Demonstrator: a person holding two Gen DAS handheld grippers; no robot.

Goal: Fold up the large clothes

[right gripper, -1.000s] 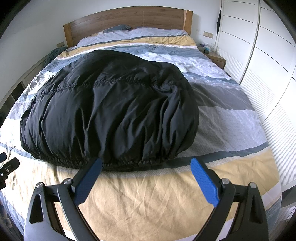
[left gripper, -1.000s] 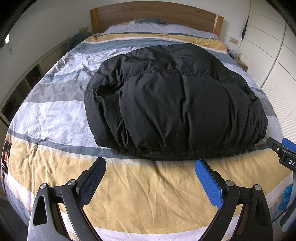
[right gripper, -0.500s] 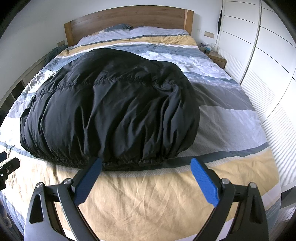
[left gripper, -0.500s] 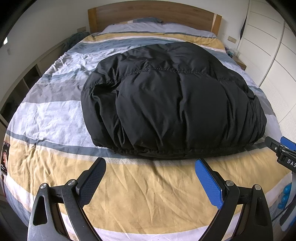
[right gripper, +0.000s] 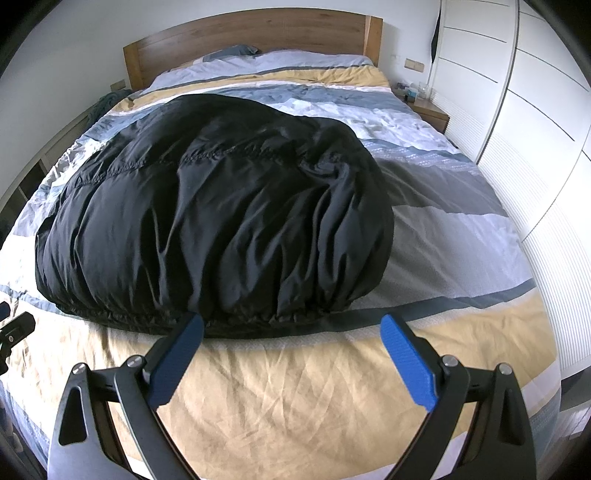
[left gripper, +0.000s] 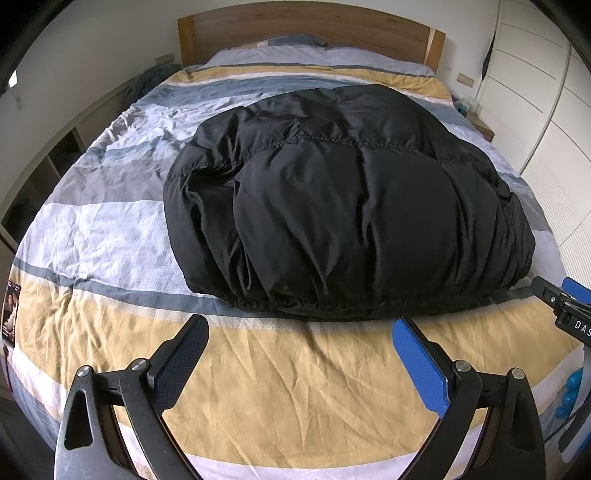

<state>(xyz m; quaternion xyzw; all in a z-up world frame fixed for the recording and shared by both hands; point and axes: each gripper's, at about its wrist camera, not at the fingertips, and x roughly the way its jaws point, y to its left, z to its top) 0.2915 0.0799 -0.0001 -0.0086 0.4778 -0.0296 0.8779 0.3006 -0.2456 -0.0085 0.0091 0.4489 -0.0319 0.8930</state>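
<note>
A large black puffy jacket [left gripper: 343, 206] lies folded in a thick bundle on the striped bed cover, its gathered hem toward me. It also shows in the right wrist view [right gripper: 218, 218]. My left gripper [left gripper: 299, 347] is open and empty, hovering over the yellow stripe just short of the hem. My right gripper [right gripper: 291, 343] is open and empty, its left fingertip close to the hem. The right gripper's tip shows at the right edge of the left wrist view [left gripper: 561, 299].
The bed [left gripper: 258, 387] has a striped cover and a wooden headboard [left gripper: 306, 29]. White wardrobe doors [right gripper: 535, 110] run along the right side. A nightstand [right gripper: 424, 103] stands at the back right. Low shelving [left gripper: 40, 166] lines the left wall.
Both grippers have shifted slightly closer to the jacket's hem. The jacket itself has not moved. Both jaws stay open.
</note>
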